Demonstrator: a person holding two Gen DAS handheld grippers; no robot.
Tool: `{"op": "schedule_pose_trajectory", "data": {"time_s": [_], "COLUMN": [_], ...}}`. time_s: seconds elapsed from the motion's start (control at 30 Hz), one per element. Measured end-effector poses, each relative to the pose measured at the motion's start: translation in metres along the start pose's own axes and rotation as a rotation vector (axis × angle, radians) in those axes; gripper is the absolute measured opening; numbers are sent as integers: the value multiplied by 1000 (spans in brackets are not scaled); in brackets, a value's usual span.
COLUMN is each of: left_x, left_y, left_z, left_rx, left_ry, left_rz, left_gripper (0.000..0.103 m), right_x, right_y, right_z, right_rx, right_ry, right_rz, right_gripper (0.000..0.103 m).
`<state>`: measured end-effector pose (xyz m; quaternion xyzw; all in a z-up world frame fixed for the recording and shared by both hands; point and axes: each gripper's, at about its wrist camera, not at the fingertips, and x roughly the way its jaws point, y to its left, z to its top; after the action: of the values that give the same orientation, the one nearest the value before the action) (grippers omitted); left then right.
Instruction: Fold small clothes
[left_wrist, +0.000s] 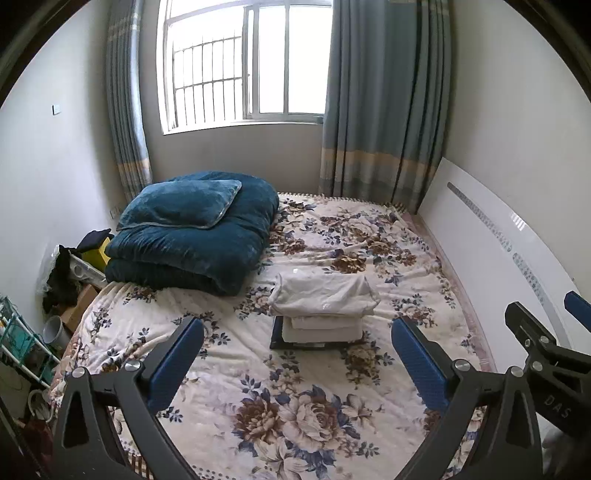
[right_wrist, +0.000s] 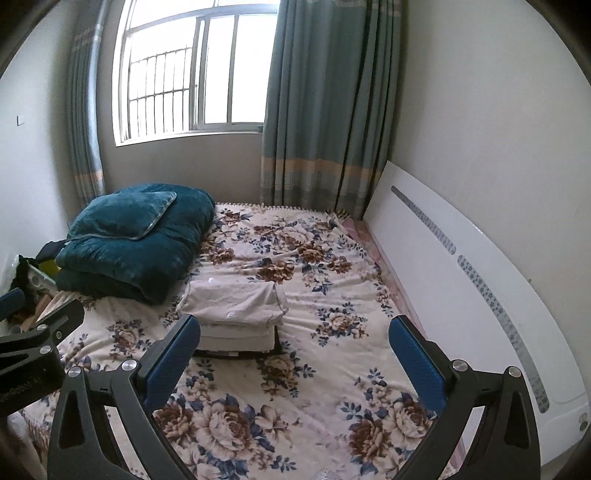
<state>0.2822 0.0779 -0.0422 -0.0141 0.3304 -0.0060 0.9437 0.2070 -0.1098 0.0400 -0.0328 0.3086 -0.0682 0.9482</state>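
- One bed (left_wrist: 314, 424)
- One stack of folded white clothes (left_wrist: 323, 306)
- One folded teal quilt (left_wrist: 195, 254)
- One teal pillow (left_wrist: 181, 203)
- Two curtains (left_wrist: 384, 110)
- One window (left_wrist: 247, 62)
- Two grippers: left gripper (left_wrist: 295, 354), right gripper (right_wrist: 291, 350)

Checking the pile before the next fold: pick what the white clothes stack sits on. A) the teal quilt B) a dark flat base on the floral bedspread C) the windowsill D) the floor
B: the white stack rests on a dark base lying on the bedspread, apart from the quilt.
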Motion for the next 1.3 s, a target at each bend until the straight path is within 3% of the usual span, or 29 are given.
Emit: {"op": "schedule_pose_trajectory", "data": {"time_s": [0.67,1.3], "left_x": [-26,-42], "left_y": [-5,-16], "left_z": [-7,-6], "left_rx": [-12,1], "left_ry": [-43,-59], "left_rz": [43,39], "left_gripper": [103,103], "right_x": [-16,-19], "right_y": [-11,-12], "right_z": [-4,-2], "right_rx": [15,24], "right_ry": [-1,-3], "right_rz": [57,72], "right_gripper": [103,103]}}
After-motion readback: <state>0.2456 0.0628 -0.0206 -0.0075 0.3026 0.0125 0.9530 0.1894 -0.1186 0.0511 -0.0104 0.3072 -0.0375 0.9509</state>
